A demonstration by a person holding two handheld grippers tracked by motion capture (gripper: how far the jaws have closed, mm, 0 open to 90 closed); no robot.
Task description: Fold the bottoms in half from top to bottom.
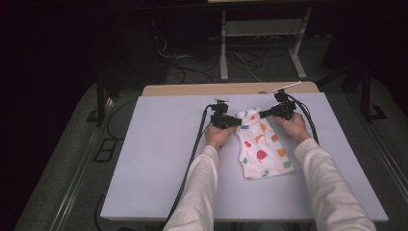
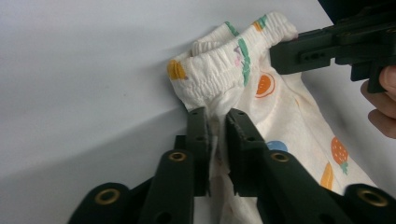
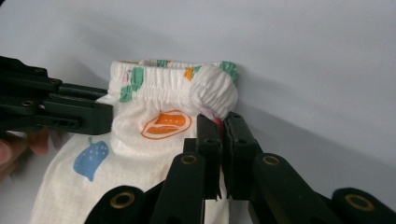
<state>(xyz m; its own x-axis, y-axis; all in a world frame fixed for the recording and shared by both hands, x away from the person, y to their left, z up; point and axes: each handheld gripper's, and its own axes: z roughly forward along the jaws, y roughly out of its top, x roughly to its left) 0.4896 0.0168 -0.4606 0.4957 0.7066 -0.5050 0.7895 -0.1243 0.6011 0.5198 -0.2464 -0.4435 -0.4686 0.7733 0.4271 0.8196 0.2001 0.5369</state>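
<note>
Small white fruit-print shorts are lying at the centre of the pale table, waistband toward the top of the frame. Both white-sleeved forearms are reaching up from the bottom edge. The left gripper is pinching the waistband's left side; the right gripper is clamping its right corner, jaws pressed on fabric.

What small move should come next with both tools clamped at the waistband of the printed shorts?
Probably draw the left tool and right tool apart sideways. Each is shut on the shorts near the elastic waistband, which is bunched and lifted off the table; spreading would likely pull it flat.
</note>
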